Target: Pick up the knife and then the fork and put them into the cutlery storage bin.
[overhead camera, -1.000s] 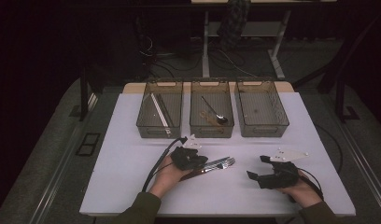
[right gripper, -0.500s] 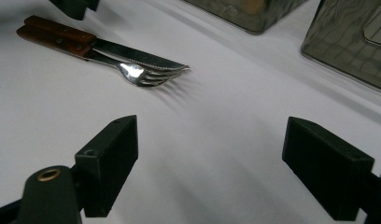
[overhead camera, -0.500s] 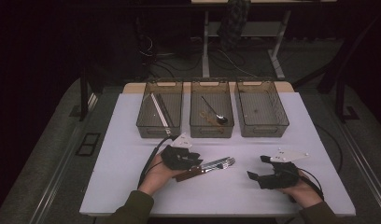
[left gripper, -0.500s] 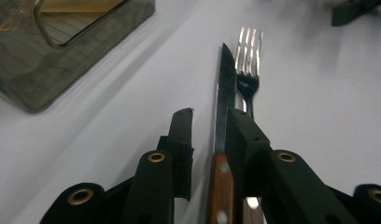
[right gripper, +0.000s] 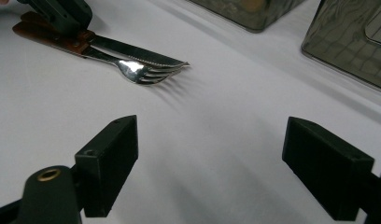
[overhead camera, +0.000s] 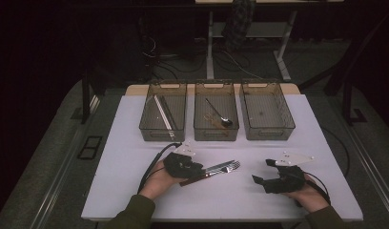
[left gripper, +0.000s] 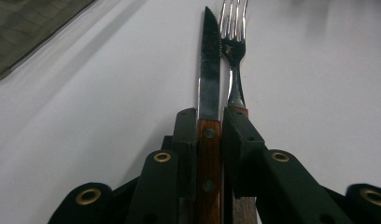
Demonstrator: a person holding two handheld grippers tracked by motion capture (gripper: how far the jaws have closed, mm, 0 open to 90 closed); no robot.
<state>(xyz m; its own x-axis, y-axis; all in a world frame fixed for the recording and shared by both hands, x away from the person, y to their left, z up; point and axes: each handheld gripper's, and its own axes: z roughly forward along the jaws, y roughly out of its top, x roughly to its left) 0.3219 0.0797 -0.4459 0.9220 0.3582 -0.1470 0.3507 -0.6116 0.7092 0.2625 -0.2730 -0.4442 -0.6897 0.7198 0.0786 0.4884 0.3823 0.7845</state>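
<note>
Left gripper (left gripper: 209,140) jaws narrow, just been closing, clamped on wooden-handled steel knife (left gripper: 208,88); matching fork (left gripper: 234,51) alongside on white table (overhead camera: 135,157). Right gripper (right gripper: 209,168) wide, empty. Three clear plastic bins (overhead camera: 216,133): middle holds a spoon (overhead camera: 220,116)

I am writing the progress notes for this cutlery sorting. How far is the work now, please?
Partly done, it seems. The left bin already holds long utensils and the middle bin a spoon; the right bin looks empty. In hand: the left gripper is shut on the knife handle, with the fork lying close beside it on the table. The right gripper is open. Left to do: both pieces probably still need binning.
</note>
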